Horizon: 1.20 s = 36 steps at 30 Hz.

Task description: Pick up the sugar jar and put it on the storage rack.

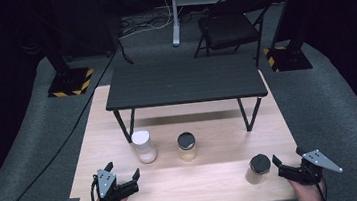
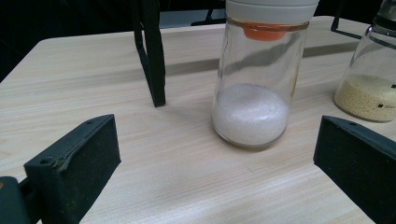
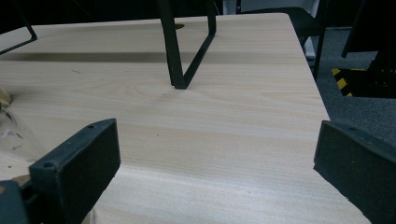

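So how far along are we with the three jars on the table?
Nothing looks done yet. The white-lidded jar and both black-lidded jars stand untouched on the table. Both the left tool and the right tool sit open, holding nothing. Every grasp is still ahead.

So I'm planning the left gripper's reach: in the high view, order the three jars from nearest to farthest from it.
1. White-lidded jar, just ahead and to the right of the left gripper.
2. Middle black-lidded jar, table centre.
3. Right black-lidded jar, by the right gripper.
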{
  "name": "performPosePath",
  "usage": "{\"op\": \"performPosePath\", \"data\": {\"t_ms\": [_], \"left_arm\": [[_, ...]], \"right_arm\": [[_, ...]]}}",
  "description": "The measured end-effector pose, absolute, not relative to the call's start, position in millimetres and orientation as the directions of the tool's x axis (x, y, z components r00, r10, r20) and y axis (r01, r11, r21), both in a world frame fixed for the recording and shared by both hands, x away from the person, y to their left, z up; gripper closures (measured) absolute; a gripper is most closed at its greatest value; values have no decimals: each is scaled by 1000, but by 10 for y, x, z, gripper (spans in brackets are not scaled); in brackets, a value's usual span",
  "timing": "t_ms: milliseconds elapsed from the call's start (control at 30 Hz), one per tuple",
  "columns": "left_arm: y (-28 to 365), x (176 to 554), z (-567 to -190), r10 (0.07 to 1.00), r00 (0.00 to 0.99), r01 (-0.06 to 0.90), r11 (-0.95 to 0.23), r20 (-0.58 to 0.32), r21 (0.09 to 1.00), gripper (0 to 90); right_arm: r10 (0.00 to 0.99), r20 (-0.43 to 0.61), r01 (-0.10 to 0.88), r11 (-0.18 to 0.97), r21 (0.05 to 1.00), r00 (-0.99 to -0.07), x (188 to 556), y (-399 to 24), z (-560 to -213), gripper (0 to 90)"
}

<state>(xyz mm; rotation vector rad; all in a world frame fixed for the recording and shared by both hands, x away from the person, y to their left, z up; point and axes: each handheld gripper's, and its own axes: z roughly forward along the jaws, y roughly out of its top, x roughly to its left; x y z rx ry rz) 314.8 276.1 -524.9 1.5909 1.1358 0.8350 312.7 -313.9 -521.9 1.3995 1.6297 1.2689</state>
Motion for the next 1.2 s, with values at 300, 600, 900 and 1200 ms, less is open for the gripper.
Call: {"op": "performPosePath", "data": {"t_ms": [300,600,900,1200], "left_arm": [[2760,3146,-5249,945,327,275,-92,-3,957,2],[2748,3112,-5177,953,304,252,-77,-3,965,2],[2770,3096,-5111,950,310,232,-52,-24,971,1],[2752,3103,-5034,944,330,226,-56,-22,972,1]], "right_arm": [[966,121,353,-34,935,-229,3128,-3141,-5219,0],[967,123,357,-36,933,-222,3132,-3139,-5218,0],[967,123,362,-36,932,-221,3140,-3140,-5218,0],[967,121,363,-33,931,-222,3141,-3136,-5218,0]]}}
